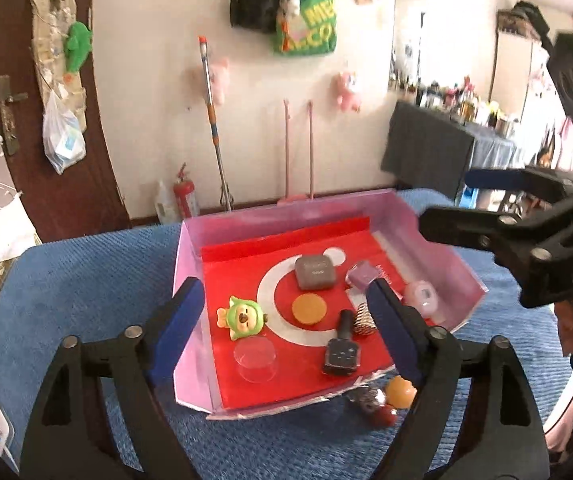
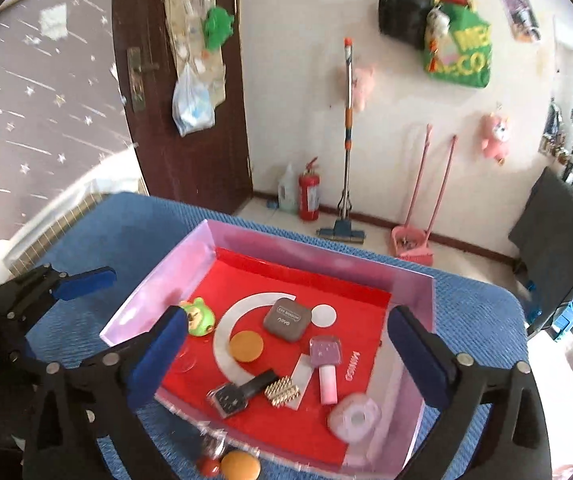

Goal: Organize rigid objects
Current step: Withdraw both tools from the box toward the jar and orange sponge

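A pink-walled tray with a red floor (image 1: 190, 248) (image 2: 414, 280) sits on the blue cloth. It holds a green duck toy (image 1: 242, 318) (image 2: 199, 316), a grey-brown compact (image 1: 315, 273) (image 2: 287, 319), an orange disc (image 1: 308, 309) (image 2: 246, 346), a dark nail polish bottle (image 1: 342, 350) (image 2: 242, 394), a pink polish bottle (image 2: 325, 364), a gold spiky clip (image 2: 282, 392), a clear round lid (image 1: 255, 360) and a pink round case (image 1: 420, 296) (image 2: 354, 422). My left gripper (image 1: 286, 336) is open over the tray's near side. My right gripper (image 2: 286, 360) is open and empty above the tray.
An orange ball (image 1: 399, 391) (image 2: 240, 465), a red ball (image 1: 384, 416) and a small trinket lie on the blue cloth (image 1: 98, 280) just outside the tray's near edge. Beyond the table are a wall, a door, a mop and a fire extinguisher (image 2: 309, 196).
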